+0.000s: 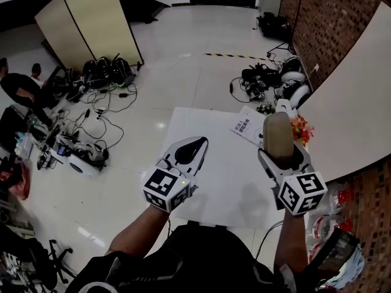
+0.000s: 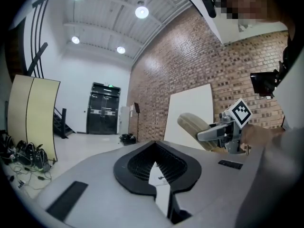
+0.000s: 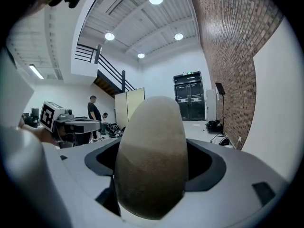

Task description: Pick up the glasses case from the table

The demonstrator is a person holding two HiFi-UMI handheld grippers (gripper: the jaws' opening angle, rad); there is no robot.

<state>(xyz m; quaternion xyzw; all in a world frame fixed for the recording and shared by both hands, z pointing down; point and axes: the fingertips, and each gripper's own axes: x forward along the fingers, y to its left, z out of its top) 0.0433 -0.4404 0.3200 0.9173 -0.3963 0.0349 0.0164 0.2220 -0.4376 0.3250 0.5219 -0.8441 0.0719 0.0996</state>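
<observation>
The glasses case (image 1: 277, 133) is a tan, rounded oblong, and it stands upright out of my right gripper (image 1: 280, 156), which is shut on its lower end above the white table (image 1: 214, 182). In the right gripper view the case (image 3: 152, 156) fills the middle between the jaws. The left gripper view shows the case (image 2: 194, 126) held up in the right gripper (image 2: 222, 133). My left gripper (image 1: 193, 148) hovers over the table's left part, its jaws together with nothing in them (image 2: 156, 167).
A white booklet (image 1: 247, 127) and a colourful small item (image 1: 300, 130) lie at the table's far right corner. A large white board (image 1: 354, 102) leans on the brick wall at right. Cables and bags (image 1: 101, 72) cover the floor at left beside a folding screen (image 1: 91, 23).
</observation>
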